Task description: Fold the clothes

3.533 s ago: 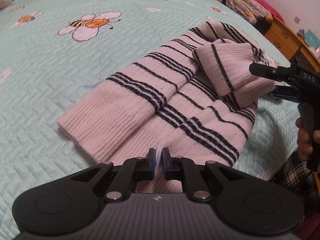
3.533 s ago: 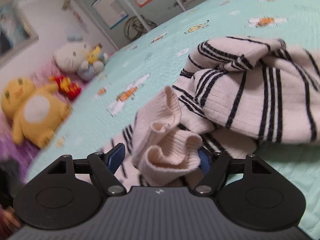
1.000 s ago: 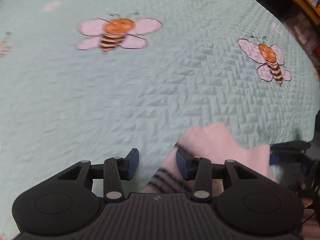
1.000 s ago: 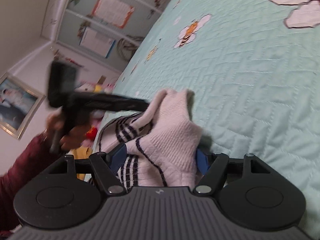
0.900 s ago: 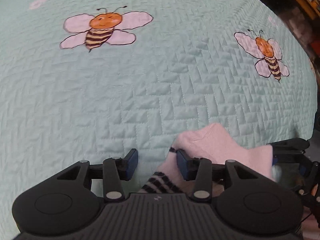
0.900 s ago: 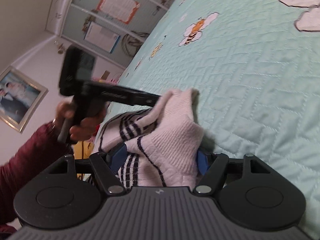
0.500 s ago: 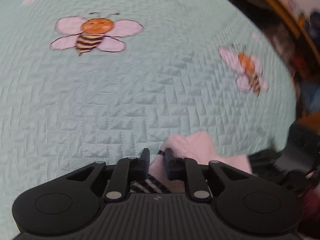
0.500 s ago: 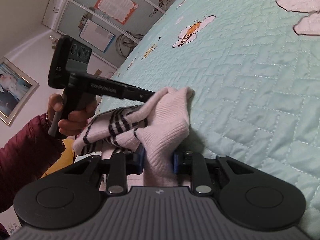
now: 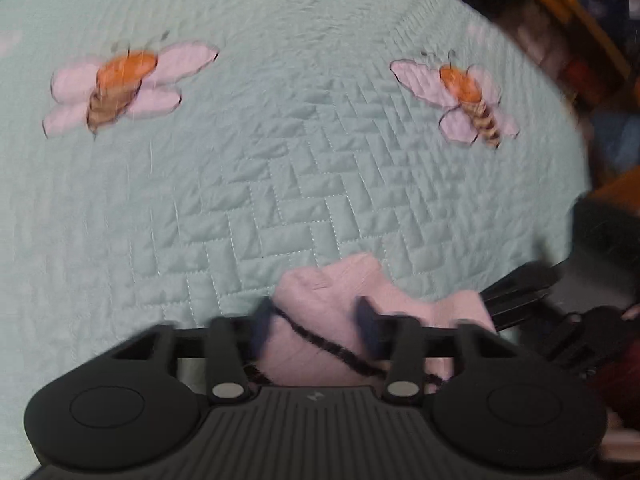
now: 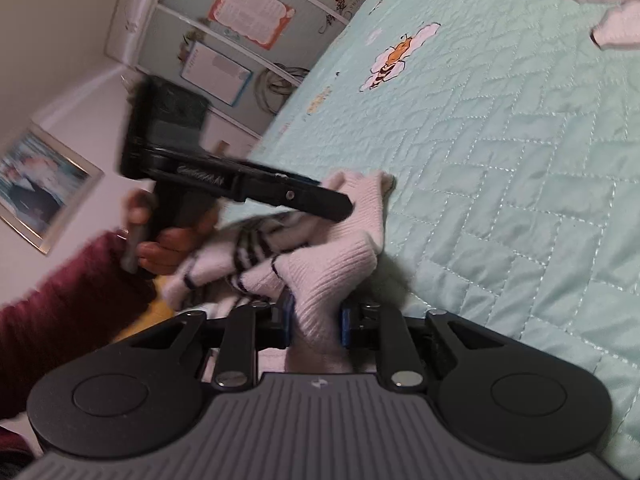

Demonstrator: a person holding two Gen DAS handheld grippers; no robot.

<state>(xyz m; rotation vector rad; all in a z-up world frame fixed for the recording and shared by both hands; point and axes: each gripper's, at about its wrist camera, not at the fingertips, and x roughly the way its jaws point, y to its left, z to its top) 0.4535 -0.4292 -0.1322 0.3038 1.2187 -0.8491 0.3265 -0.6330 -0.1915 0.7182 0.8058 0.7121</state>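
A pink knit sweater with dark stripes lies bunched on the mint bee-print bedspread near its edge. In the blurred left wrist view my left gripper straddles a fold of it; its jaws are opening, with the knit between the pads. My right gripper is closing, its blue pads squeezing a ribbed fold of the sweater. The right wrist view also shows the left gripper lying across the sweater's far corner, held by a hand in a maroon sleeve. The right gripper shows at the left view's right edge.
The bedspread stretches away beyond the sweater. Wooden furniture stands past the bed's edge. Wardrobe doors with posters and a framed picture are on the far walls.
My right gripper's jaws closed from wide apart onto a sweater fold. My left gripper's jaws narrowed, then spread again, and it shifted over the sweater's corner.
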